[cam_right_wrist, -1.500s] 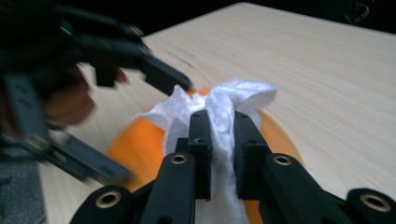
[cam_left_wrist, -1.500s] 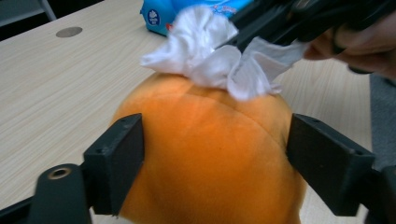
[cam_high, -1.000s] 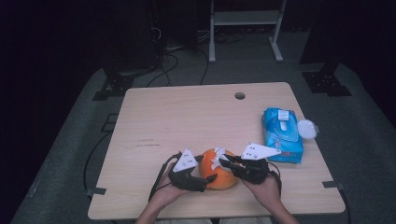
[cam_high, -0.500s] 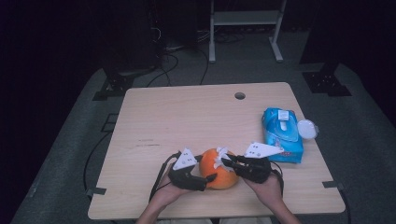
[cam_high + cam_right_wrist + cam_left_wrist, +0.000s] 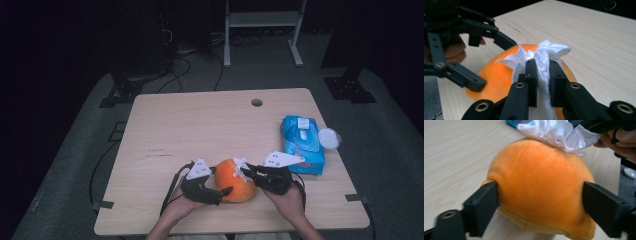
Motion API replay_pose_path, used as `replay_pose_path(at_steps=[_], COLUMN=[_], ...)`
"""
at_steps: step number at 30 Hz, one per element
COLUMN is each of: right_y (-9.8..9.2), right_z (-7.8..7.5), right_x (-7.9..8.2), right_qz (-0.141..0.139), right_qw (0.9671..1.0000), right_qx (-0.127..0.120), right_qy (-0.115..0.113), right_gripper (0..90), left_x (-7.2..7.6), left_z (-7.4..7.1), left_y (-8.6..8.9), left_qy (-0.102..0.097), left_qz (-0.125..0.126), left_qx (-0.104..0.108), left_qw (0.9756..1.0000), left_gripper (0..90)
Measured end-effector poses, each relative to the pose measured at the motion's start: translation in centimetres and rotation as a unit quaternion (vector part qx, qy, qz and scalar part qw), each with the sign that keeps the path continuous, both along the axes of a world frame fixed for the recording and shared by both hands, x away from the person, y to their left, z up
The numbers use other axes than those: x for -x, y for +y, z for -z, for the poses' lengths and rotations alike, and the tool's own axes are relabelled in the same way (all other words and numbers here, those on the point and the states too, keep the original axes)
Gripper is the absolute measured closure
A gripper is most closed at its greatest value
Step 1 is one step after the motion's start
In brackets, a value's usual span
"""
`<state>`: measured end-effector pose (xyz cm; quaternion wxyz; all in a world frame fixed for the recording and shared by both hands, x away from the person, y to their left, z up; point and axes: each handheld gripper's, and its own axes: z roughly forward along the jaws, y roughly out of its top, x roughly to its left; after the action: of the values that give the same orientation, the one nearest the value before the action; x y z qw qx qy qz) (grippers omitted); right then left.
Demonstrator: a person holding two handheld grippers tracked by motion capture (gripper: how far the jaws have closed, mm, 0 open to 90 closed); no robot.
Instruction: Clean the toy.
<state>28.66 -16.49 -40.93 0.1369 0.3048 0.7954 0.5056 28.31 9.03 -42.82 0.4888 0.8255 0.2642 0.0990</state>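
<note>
A round orange plush toy [image 5: 235, 180] sits near the wooden table's [image 5: 200, 125] near edge. The left gripper [image 5: 540, 202] clamps its sides between wide-spread jaws. The right gripper [image 5: 541, 75], jaws nearly closed, pinches a crumpled white tissue [image 5: 541, 57] resting on the toy's top. A blue wipes packet [image 5: 301, 142] lies to the right.

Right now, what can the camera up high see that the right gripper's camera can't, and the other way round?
The high view takes in the blue wipes pack, the white lid beside it, the hole in the table, and the floor with cables beyond. The right gripper view gives the close look: the right gripper has its jaws pinched on the crumpled white tissue, pressing it on top of the orange plush ball. Both views share the ball, the tissue, the wooden table and the left gripper with its jaws on either side of the ball.
</note>
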Motion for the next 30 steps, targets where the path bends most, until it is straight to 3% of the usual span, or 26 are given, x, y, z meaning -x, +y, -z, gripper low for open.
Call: replay_pose_path(at_steps=[4,8,15,17,23,30], right_y=[1.2,2.8,1.0,0.9,2.6,0.4], right_z=[-1.3,-1.6,-1.3,-1.3,-1.4,-1.6], right_x=[1.1,1.9,1.2,1.3,2.6,1.6], right_qz=[-0.032,-0.046,-0.018,-0.020,-0.045,0.001], right_qw=[0.9992,0.9979,0.9995,0.9995,0.9976,0.9987], right_qx=[-0.010,0.015,0.008,0.007,0.033,0.030], right_qy=[-0.024,-0.042,-0.025,-0.025,-0.042,-0.041], right_gripper=[78.7,78.7,78.8,78.8,78.8,78.8], left_x=[0.8,1.5,0.6,0.8,1.4,1.3], left_z=[-0.5,-0.7,-0.4,0.0,0.0,0.0], left_y=[-0.9,-1.6,-0.9,-1.5,-1.8,-1.7], left_qy=[-0.039,-0.066,-0.037,-0.028,-0.041,-0.049], left_qz=[0.017,0.034,-0.001,0.013,0.024,0.027], left_qx=[-0.008,-0.031,0.004,-0.007,-0.038,-0.025], left_qw=[0.9991,0.9968,0.9993,0.9995,0.9981,0.9981], left_gripper=[21.7,21.3,8.9,10.5,19.2,18.5])
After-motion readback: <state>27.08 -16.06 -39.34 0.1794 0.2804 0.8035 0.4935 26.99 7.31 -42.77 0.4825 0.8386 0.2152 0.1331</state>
